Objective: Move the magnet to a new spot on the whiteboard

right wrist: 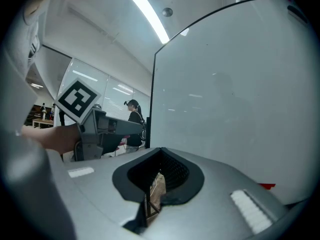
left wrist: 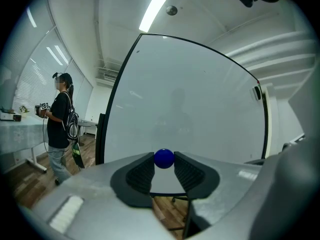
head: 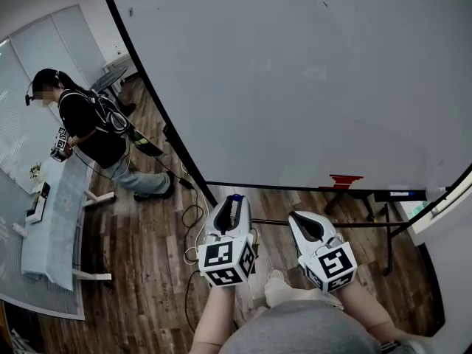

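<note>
A small blue ball magnet point(left wrist: 164, 157) sits pinched between the tips of my left gripper point(left wrist: 164, 161), whose ribbed pads press on it from both sides. In the head view the magnet point(head: 236, 197) shows as a blue dot at the front of the left gripper point(head: 234, 200), just below the lower edge of the big whiteboard point(head: 295, 72). The board point(left wrist: 190, 109) fills the left gripper view, a short way ahead of the magnet. My right gripper point(head: 298, 217) hangs beside the left one, shut and with nothing in it point(right wrist: 160, 148).
A red patch point(head: 345, 181) and a black tray point(head: 398, 195) sit at the whiteboard's bottom edge. A person point(head: 92, 127) stands at the left by a white table point(head: 51, 220). Cables point(head: 192, 220) lie on the wooden floor under the board's stand.
</note>
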`<state>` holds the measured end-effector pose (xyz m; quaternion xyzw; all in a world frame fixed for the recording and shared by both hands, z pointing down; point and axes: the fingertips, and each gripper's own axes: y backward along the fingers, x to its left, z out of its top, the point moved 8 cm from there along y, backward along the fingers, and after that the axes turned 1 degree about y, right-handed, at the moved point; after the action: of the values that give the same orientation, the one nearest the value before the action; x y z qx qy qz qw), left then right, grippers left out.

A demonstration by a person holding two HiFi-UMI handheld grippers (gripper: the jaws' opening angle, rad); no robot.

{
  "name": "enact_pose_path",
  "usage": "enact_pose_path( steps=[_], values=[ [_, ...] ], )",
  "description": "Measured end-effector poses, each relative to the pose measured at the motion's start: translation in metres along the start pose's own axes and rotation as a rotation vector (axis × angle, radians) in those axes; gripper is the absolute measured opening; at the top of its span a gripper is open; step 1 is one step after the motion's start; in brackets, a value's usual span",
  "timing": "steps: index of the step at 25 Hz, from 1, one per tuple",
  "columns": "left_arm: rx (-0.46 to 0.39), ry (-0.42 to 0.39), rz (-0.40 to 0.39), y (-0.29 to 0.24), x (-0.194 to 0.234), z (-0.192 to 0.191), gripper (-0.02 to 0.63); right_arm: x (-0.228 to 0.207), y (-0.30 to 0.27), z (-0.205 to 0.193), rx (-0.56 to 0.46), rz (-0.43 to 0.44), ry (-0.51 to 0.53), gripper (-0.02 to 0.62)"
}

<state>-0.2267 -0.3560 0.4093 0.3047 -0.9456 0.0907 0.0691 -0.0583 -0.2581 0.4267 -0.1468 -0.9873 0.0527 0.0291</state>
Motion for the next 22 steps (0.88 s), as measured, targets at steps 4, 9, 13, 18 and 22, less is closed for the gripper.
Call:
enact_pose_path(
  steps=[4, 9, 13, 18, 22],
  values=[
    [0.007, 0.0, -0.004, 0.026, -0.011, -0.006, 0.129, 0.013, 0.025, -0.001, -0.003, -0.003, 0.002, 0.0],
    [0.004, -0.001, -0.009, 0.049, -0.027, -0.012, 0.129, 0.02, 0.053, -0.001, -0.011, -0.016, 0.006, 0.0],
    [-0.003, -0.002, -0.015, 0.065, -0.04, -0.014, 0.129, 0.024, 0.075, 0.001, -0.019, -0.027, 0.018, 0.0],
    [-0.01, -0.002, -0.035, 0.078, -0.064, -0.015, 0.129, 0.021, 0.102, 0.001, -0.021, -0.046, 0.02, 0.0],
    [-0.004, -0.006, -0.068, 0.083, -0.085, -0.016, 0.129, 0.018, 0.126, 0.001, -0.014, -0.077, 0.021, 0.0]
  ],
)
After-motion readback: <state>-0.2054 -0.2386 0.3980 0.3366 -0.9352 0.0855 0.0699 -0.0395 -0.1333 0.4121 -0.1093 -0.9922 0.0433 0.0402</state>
